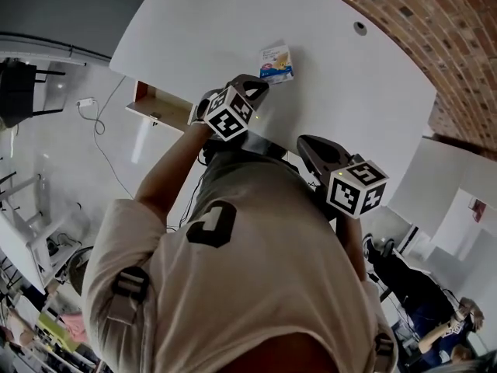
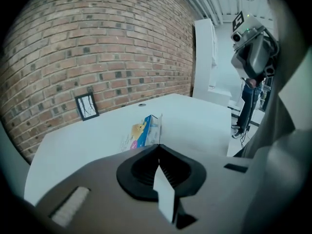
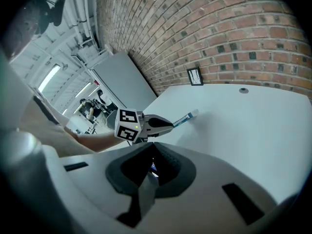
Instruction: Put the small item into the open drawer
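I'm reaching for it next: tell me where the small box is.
The small box sits on the white table, in the head view just beyond the fingers of the left gripper, right of the open drawer at the table's edge.

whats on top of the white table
A small box sits on the table, apart from a round hole. Its near edge hides behind the left claw, right claw and the person.
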Demonstrator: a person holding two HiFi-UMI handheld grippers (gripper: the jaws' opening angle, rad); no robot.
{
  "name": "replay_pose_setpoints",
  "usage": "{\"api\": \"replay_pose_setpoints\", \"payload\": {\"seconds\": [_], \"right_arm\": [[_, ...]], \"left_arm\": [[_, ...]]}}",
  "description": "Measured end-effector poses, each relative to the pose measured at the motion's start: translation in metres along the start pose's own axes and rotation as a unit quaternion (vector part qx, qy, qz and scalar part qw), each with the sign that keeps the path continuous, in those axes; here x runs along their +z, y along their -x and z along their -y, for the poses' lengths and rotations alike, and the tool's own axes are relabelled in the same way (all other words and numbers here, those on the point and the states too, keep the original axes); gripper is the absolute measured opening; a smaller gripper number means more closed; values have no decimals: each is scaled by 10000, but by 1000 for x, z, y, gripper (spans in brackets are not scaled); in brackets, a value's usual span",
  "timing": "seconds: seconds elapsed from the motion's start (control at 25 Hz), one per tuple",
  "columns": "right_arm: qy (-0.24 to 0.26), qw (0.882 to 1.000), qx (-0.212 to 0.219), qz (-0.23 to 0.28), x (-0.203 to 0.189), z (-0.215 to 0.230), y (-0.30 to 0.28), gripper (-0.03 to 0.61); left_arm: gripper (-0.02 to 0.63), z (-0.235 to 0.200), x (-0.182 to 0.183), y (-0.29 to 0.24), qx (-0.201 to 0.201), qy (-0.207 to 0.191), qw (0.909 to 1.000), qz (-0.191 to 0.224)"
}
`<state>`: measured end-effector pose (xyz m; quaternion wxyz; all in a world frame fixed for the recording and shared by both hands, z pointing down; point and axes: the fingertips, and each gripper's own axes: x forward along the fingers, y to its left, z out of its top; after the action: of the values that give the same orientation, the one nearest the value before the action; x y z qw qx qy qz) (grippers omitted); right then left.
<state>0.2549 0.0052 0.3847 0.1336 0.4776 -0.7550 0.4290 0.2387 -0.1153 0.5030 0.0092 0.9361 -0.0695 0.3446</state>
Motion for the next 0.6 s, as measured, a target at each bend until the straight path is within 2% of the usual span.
{"api": "replay_pose_setpoints", "payload": {"seconds": [0.24,0.48,0.6], "right_arm": [[85,9996,-83,-258,-13,-30,-21,2],[-114,9992,-274,-263,-28,-40,-22,2],[-9,9994,-229,-275,-31,-47,-22,2]], "left_arm": [[5,-11,-10,32,-25,303,9988,384],[5,-22,-15,54,-8,447,9974,573],[5,-21,-17,67,68,515,9968,607]]}}
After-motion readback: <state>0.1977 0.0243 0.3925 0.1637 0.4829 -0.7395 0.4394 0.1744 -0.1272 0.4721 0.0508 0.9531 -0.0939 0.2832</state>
